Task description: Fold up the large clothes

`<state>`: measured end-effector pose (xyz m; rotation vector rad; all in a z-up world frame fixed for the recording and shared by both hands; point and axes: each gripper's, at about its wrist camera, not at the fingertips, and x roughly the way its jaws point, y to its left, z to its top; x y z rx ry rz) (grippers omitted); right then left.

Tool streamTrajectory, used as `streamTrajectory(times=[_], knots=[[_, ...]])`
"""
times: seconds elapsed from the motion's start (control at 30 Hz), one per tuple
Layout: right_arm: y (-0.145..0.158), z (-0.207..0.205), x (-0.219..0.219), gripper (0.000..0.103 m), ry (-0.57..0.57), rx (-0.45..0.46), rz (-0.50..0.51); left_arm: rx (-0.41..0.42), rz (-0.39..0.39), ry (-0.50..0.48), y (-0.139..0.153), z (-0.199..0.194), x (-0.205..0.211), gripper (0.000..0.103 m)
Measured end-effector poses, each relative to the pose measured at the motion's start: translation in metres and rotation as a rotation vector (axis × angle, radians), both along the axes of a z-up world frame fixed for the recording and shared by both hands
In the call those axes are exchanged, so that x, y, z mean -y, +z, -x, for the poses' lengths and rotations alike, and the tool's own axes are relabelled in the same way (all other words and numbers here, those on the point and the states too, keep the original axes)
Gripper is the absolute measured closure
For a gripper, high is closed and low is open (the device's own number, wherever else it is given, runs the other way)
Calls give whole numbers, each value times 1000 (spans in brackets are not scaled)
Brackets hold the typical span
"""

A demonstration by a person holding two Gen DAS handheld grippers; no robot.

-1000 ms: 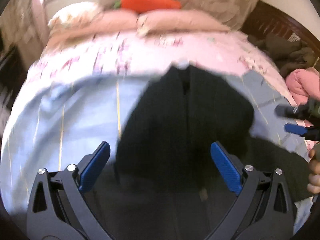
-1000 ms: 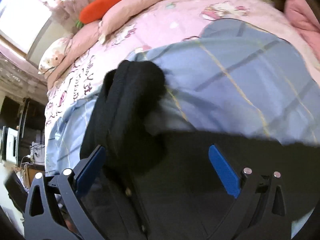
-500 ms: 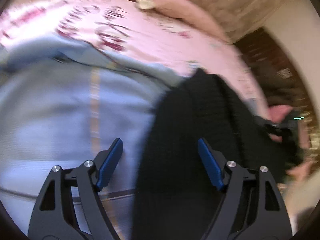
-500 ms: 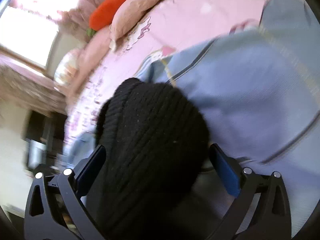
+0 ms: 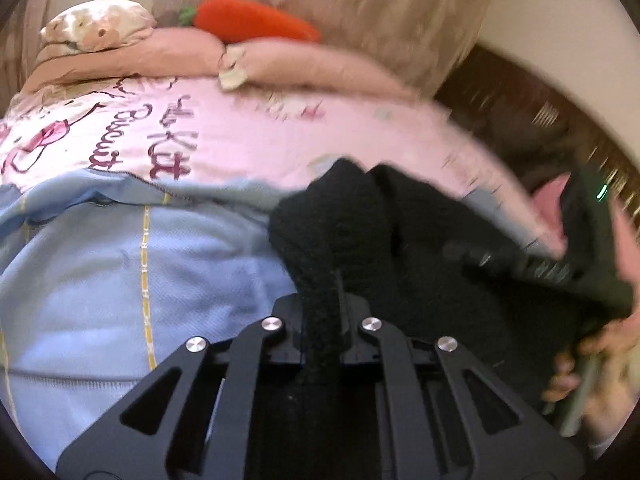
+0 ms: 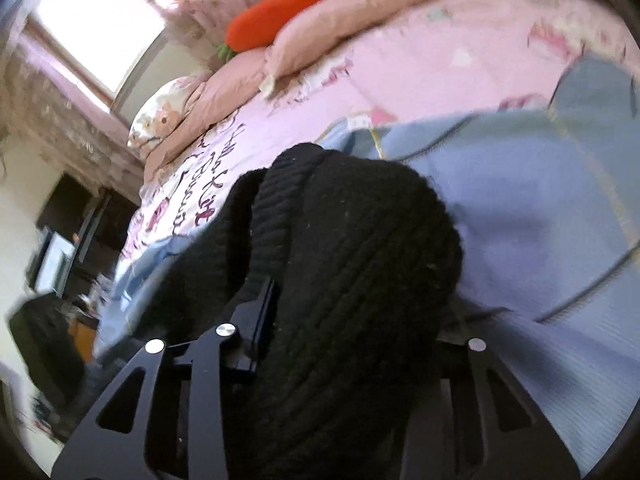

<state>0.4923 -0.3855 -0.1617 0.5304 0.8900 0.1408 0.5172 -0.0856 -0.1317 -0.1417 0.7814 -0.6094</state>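
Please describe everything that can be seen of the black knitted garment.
The black knitted garment is thick, ribbed wool-like cloth, bunched and doubled over. It lies on the light blue blanket on the bed. The left gripper is shut on one fold; the right gripper is closing on a bulkier fold between its jaws. Its whole shape is hidden.

I am in a home bedroom: below me lies a bed with a pink printed sheet (image 5: 248, 136), a blue blanket (image 5: 100, 272), pillows (image 5: 160, 50), a plush carrot (image 5: 252, 20), and a sunlit window (image 6: 92, 28).
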Motion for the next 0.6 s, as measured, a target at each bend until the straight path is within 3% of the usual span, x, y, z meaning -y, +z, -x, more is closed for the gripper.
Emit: streamTrajectory(times=[0.07,0.17,0.3,0.5,0.6], knots=[[22,18,-3,67,24,38,22,38,-1,-22,26,21,-5,95],[57,50,-5,67,34,105,8,77,-61,-61,60,51,-7,95],[97,98,-12,67,44,137,19,106,-107,-91,101,112,-15,95],[124,162,-31,67,50,134,0,74,-130,-55,109,185,-26,95],[128,198,-47,67,94,122,49,91,-197,-78,104,223,-26,95]])
